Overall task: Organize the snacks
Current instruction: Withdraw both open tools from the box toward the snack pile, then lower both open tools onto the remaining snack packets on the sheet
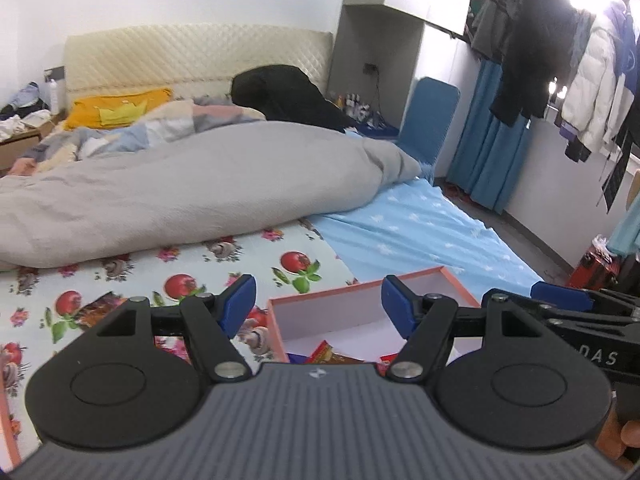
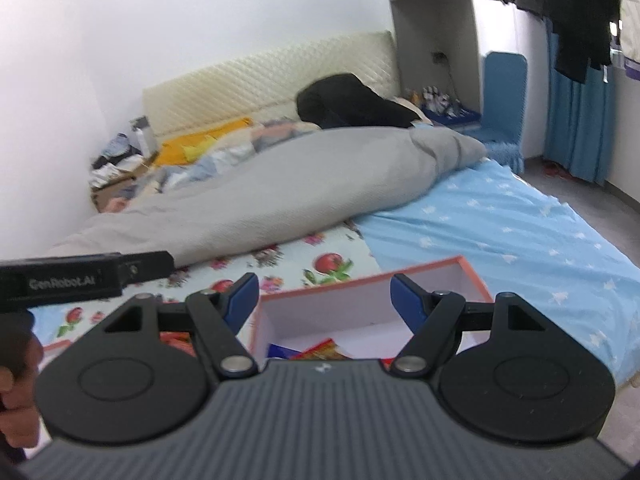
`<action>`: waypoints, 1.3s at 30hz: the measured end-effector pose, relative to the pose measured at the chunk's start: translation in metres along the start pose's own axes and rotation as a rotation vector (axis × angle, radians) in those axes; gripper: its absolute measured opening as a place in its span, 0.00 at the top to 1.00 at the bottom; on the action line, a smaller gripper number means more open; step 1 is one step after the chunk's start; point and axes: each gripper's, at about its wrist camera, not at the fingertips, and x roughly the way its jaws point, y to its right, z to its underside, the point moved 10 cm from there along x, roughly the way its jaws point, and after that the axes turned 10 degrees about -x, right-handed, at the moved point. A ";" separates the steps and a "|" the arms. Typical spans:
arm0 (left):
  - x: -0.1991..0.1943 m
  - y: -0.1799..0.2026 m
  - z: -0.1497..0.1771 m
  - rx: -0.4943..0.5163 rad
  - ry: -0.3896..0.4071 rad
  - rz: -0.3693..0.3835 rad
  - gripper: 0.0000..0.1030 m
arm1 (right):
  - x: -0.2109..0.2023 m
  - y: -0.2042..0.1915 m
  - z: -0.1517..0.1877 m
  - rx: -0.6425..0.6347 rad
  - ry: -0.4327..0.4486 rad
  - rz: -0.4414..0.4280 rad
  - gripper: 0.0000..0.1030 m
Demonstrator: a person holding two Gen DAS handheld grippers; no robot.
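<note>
Both claws spread and empty, left gripper (image 1: 318, 304) and right gripper (image 2: 324, 300) hang over the box (image 1: 452, 280) near the bed's foot edge, snack packets (image 1: 332, 354) inside; looks between picks, next needs the loose packet (image 1: 100, 308) on the floral sheet.

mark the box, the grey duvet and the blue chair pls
box (image 1: 460, 280), left wrist view, on its orange far rim.
grey duvet (image 1: 192, 184), left wrist view, on the middle of its top surface.
blue chair (image 2: 504, 92), right wrist view, on its backrest.
</note>
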 end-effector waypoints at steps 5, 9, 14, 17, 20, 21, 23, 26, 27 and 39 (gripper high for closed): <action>-0.035 -0.023 0.007 -0.022 0.026 -0.035 0.28 | -0.012 -0.028 0.001 -0.032 0.022 -0.033 0.28; -0.060 -0.044 0.017 -0.030 0.040 -0.067 0.28 | -0.020 -0.052 0.010 -0.040 0.023 -0.070 0.28; -0.088 -0.069 0.035 -0.048 0.048 -0.096 0.28 | -0.028 -0.082 0.023 -0.067 0.021 -0.102 0.28; -0.104 -0.083 0.046 -0.061 0.055 -0.111 0.28 | -0.031 -0.098 0.032 -0.079 0.015 -0.127 0.28; -0.112 -0.094 0.058 -0.084 0.059 -0.116 0.28 | -0.034 -0.111 0.041 -0.097 0.009 -0.139 0.28; -0.114 -0.098 0.062 -0.091 0.057 -0.113 0.28 | -0.036 -0.115 0.043 -0.098 0.010 -0.144 0.28; -0.116 -0.105 0.071 -0.104 0.050 -0.116 0.28 | -0.037 -0.121 0.046 -0.102 0.007 -0.152 0.28; -0.119 -0.116 0.080 -0.116 0.054 -0.134 0.28 | -0.039 -0.131 0.049 -0.132 0.015 -0.155 0.28; -0.120 -0.120 0.085 -0.121 0.053 -0.140 0.28 | -0.038 -0.134 0.051 -0.131 0.011 -0.158 0.28; -0.134 -0.163 0.128 -0.174 0.052 -0.192 0.28 | -0.031 -0.174 0.093 -0.164 -0.037 -0.243 0.28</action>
